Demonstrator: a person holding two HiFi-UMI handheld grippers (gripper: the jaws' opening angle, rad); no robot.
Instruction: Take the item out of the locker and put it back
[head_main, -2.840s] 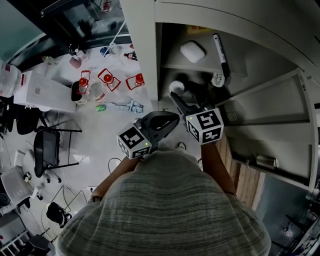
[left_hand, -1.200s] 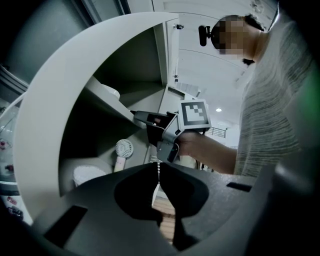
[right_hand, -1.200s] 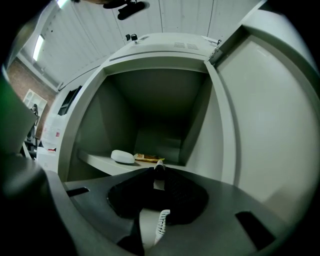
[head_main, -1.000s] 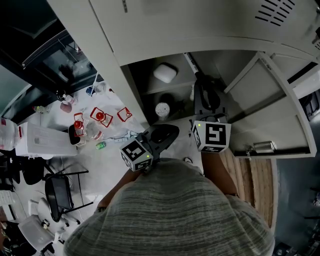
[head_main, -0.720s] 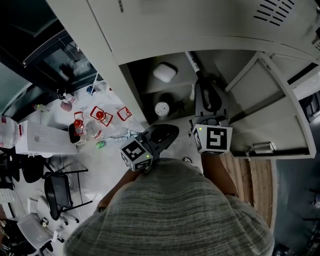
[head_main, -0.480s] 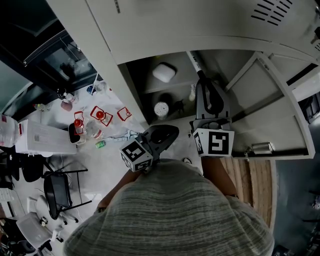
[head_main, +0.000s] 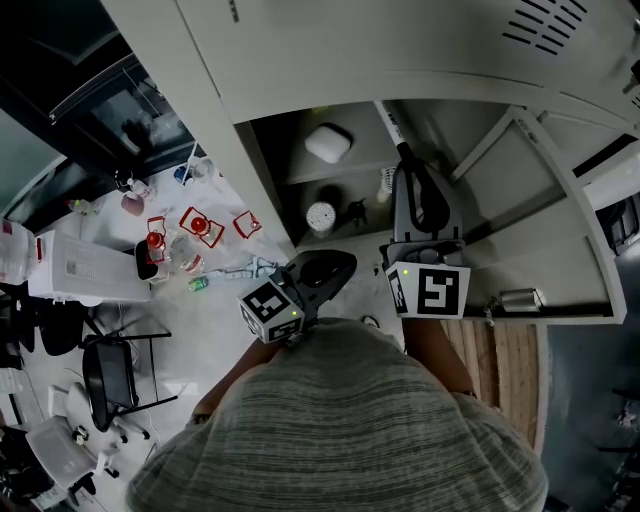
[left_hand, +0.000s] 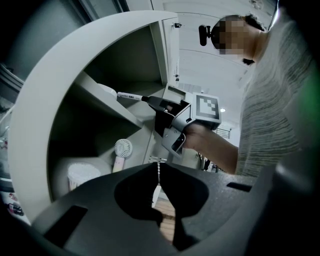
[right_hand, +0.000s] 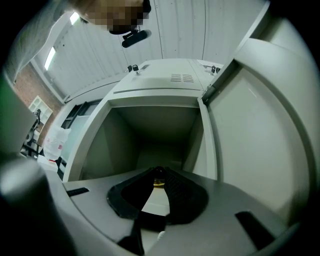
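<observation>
Right tongs (head_main: 405, 152) higher, nearly closed on marker (head_main: 389, 121).

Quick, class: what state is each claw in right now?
Left claw: closed, empty.
Right claw: closed on the marker.

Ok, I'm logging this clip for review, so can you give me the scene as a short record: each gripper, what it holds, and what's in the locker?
locker: door open
right gripper: fingers shut on the marker, at the upper compartment
marker: white barrel, pointing into the locker
left gripper: fingers together, empty, outside the locker
upper shelf: white case
lower shelf: small handheld fan, white round tub
</observation>
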